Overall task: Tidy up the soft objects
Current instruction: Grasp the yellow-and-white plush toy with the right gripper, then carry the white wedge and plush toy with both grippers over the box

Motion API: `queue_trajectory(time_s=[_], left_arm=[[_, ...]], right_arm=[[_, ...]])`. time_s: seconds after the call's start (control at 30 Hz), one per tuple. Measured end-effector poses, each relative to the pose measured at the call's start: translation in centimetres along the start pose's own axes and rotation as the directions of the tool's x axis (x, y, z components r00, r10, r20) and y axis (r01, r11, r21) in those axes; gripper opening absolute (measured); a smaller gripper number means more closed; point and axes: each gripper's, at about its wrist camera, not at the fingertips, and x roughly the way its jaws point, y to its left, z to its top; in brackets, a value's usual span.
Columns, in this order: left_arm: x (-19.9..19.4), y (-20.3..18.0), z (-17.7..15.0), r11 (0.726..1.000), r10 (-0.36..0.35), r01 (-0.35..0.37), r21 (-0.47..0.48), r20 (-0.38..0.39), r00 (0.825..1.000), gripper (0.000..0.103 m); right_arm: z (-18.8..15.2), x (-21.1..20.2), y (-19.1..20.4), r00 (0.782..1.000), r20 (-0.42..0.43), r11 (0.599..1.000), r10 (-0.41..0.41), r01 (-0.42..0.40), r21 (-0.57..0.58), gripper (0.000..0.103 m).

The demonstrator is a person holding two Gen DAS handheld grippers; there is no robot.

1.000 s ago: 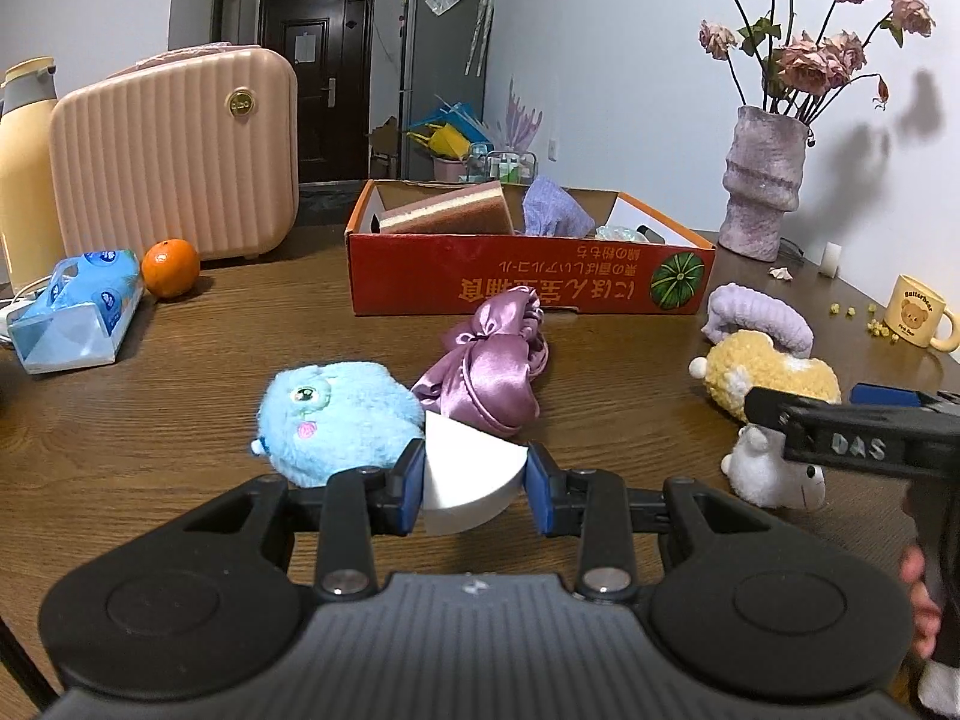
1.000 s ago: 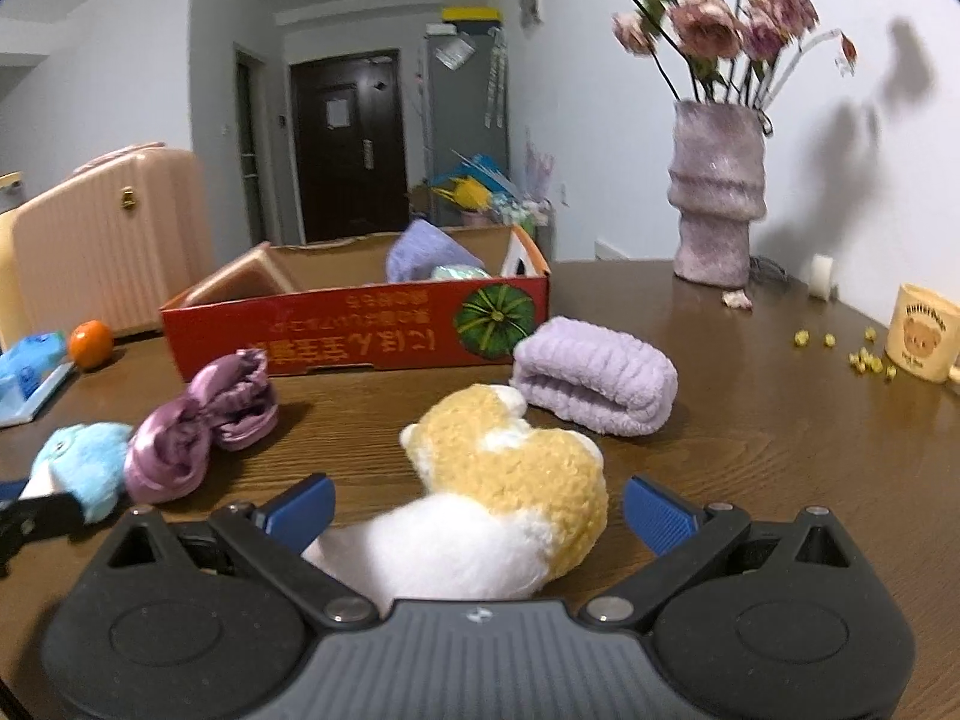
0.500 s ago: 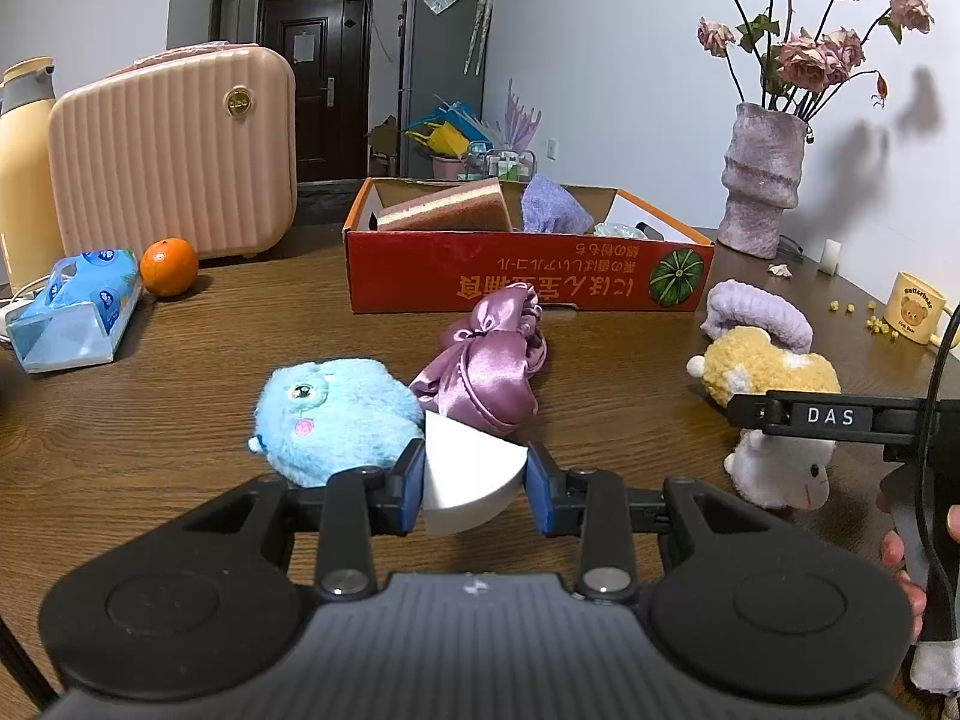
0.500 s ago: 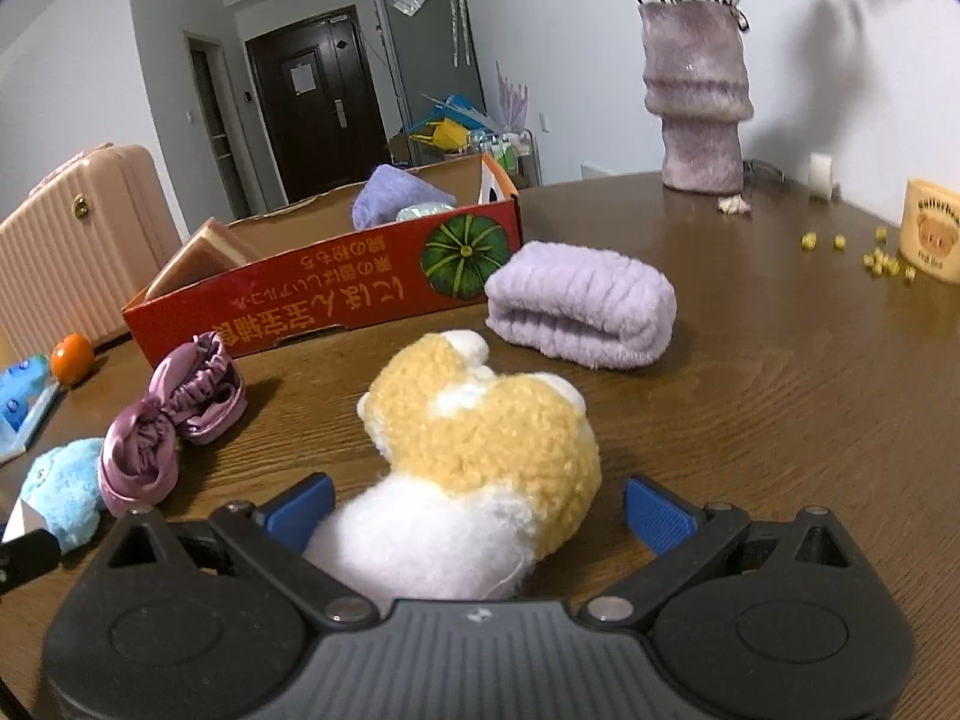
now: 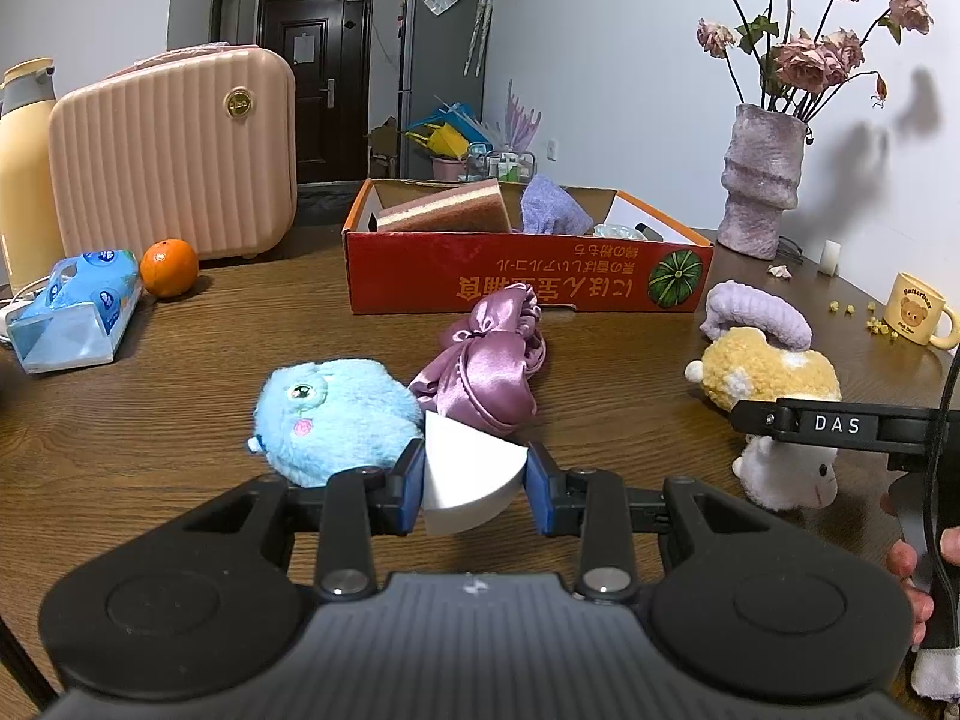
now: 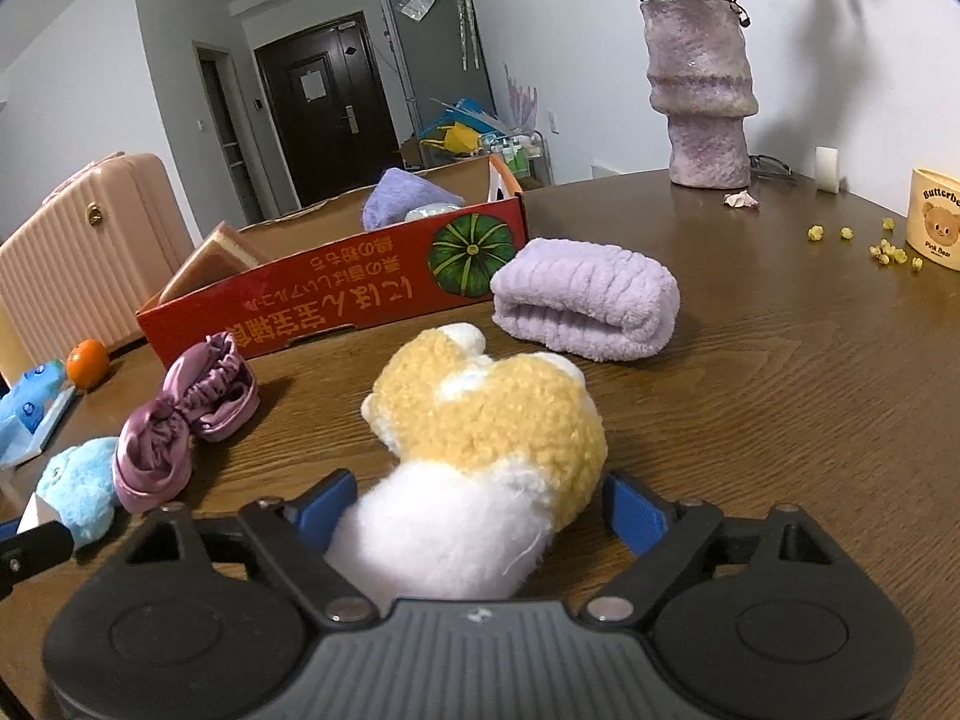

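My left gripper is shut on a white wedge-shaped sponge, held just above the table in front of a blue plush and a purple satin scrunchie. A yellow-and-white plush lies between the blue pads of my right gripper, whose jaws are closing. The pads stand at the fur's edges without squeezing it. From the left wrist view the right gripper sits over that plush. A rolled lilac towel lies beyond it, next to the red cardboard box.
The box holds a brown sponge block and a lilac cloth. A pink suitcase, an orange and a tissue pack stand at the left. A vase and a bear mug stand at the right.
The right gripper's jaws have narrowed around the yellow-and-white plush, and it has dipped and rolled a little. The left gripper and its sponge have not moved.
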Motion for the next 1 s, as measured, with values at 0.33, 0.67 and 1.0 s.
queue_trajectory(time_s=[0.33,0.67,1.0], left_arm=[[0.0,0.0,0.0,1.000,-0.001,0.001,0.001,0.001,1.000,0.035],[-0.2,-0.1,0.0,1.000,-0.005,0.005,-0.001,0.007,1.000,0.035],[-0.9,-0.1,0.3,1.000,-0.013,0.014,-0.007,0.040,0.999,0.035]], right_arm=[[-0.1,-1.1,0.2,0.998,0.043,0.999,0.049,-0.049,-0.017,0.047],[0.0,-1.8,0.2,0.993,0.091,0.997,0.075,-0.074,-0.019,0.045],[0.2,-3.2,0.2,0.976,0.181,0.992,0.124,-0.121,-0.030,0.045]])
